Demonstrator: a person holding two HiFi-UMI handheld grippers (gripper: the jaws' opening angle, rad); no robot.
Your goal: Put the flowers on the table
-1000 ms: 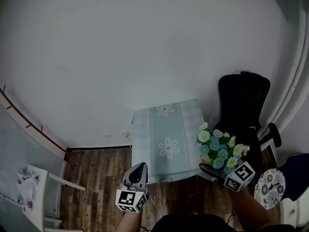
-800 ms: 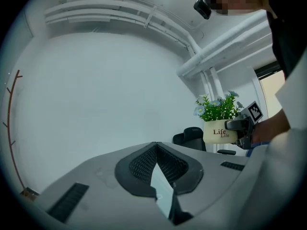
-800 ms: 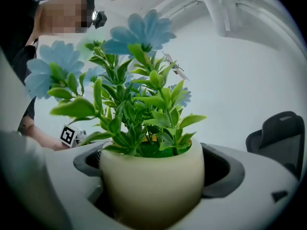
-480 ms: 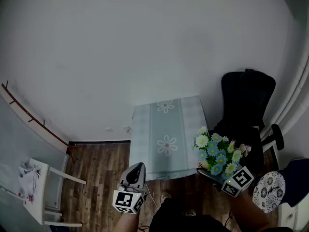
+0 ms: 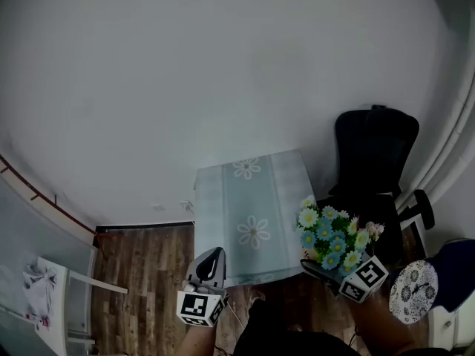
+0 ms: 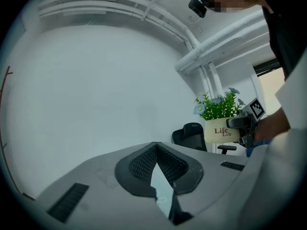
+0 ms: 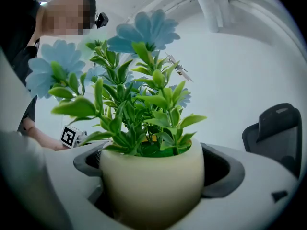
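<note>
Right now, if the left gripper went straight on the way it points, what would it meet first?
Probably the table, just ahead of the left gripper. Its cloth shows low between the jaws, so height is unclear: it might pass over and reach the white wall.
</note>
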